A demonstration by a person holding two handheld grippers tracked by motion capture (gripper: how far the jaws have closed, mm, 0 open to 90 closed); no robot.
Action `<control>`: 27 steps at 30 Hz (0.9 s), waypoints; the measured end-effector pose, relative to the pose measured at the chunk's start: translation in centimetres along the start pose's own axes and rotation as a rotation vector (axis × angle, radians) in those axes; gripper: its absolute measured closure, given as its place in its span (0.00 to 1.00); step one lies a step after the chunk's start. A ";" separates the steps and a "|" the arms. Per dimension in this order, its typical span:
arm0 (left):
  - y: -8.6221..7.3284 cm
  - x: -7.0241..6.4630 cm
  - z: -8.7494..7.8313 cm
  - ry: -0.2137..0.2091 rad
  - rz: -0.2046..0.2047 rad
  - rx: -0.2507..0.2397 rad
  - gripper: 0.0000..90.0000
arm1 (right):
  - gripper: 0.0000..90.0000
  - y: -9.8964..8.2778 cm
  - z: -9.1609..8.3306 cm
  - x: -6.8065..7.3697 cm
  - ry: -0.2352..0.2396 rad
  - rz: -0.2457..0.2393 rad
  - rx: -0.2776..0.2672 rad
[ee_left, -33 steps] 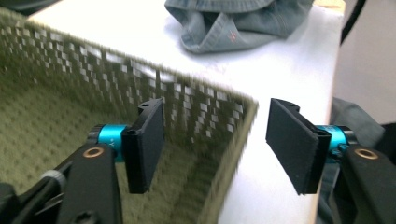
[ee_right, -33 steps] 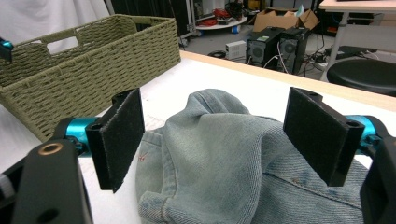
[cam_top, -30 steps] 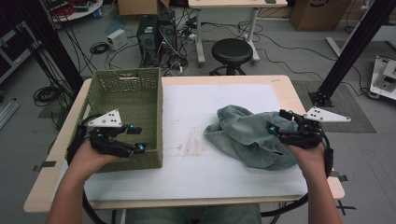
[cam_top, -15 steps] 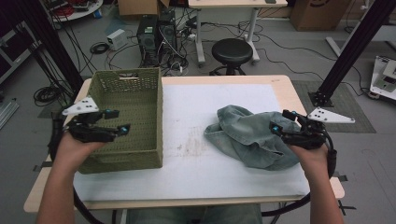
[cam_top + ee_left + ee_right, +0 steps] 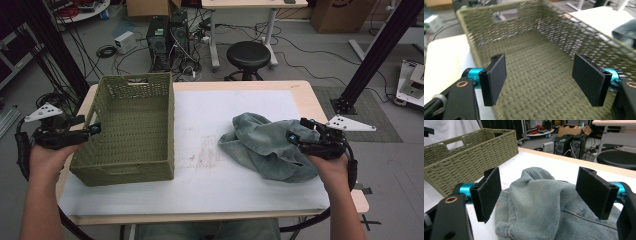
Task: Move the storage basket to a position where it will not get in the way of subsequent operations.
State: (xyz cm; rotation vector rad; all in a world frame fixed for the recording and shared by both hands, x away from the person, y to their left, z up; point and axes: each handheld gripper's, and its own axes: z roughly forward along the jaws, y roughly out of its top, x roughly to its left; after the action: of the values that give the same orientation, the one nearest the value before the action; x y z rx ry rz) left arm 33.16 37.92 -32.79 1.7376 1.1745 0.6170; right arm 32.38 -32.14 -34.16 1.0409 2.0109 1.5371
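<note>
White mat [image 5: 200,190] covers table. Green woven basket [image 5: 127,127] on mat's left half, nothing inside. Crumpled denim garment [image 5: 262,145] on mat's right half, well apart from basket. Right gripper [image 5: 300,135] at garment's right edge, jaws wide, nothing held. Left gripper [image 5: 92,131] at basket's left wall, jaws wide, nothing held. Likely step: approach to grasp. Next: close right jaws on denim fold, lift toward basket.

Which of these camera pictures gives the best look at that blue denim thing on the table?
The right gripper view: the denim garment lies just beyond that claw's open jaws, seams and folds clear. The high view shows the whole crumpled heap, but small. The left gripper view catches just a dark edge beyond the basket.
</note>
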 end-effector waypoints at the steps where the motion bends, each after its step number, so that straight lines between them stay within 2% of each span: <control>1: -0.2 0.3 0.2 0.005 -0.008 0.010 0.31 | 0.23 0.0 0.0 0.0 0.000 -0.001 0.000; 5: -0.7 1.0 0.9 0.014 -0.033 0.034 0.31 | 0.23 0.1 -0.1 0.0 -0.001 -0.005 -0.006; 9: -1.1 1.5 1.7 0.025 -0.042 0.067 0.31 | 0.23 0.1 -0.1 0.1 0.003 -0.005 -0.004; 13: -1.1 1.8 1.7 0.022 -0.057 0.056 0.31 | 0.23 0.1 -0.1 0.2 0.004 -0.007 -0.004; 17: -1.0 2.1 1.3 0.072 -0.052 0.044 0.32 | 0.23 0.1 -0.1 0.1 0.002 -0.003 -0.005; 20: -1.4 2.4 1.5 0.083 -0.055 0.070 0.32 | 0.23 0.1 -0.2 0.1 0.000 -0.001 -0.004; 23: -1.9 2.8 2.0 0.104 -0.076 0.087 0.32 | 0.23 0.1 -0.2 0.1 0.001 -0.004 -0.006; 27: -2.8 3.5 2.7 0.077 -0.110 0.116 0.44 | 0.23 0.1 -0.2 0.1 0.001 -0.005 -0.007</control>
State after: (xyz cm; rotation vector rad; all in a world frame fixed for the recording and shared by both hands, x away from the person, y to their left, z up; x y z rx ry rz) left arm 35.55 40.30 -36.75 1.7455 1.3731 0.5631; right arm 32.15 -32.18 -33.98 1.0319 2.0052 1.5416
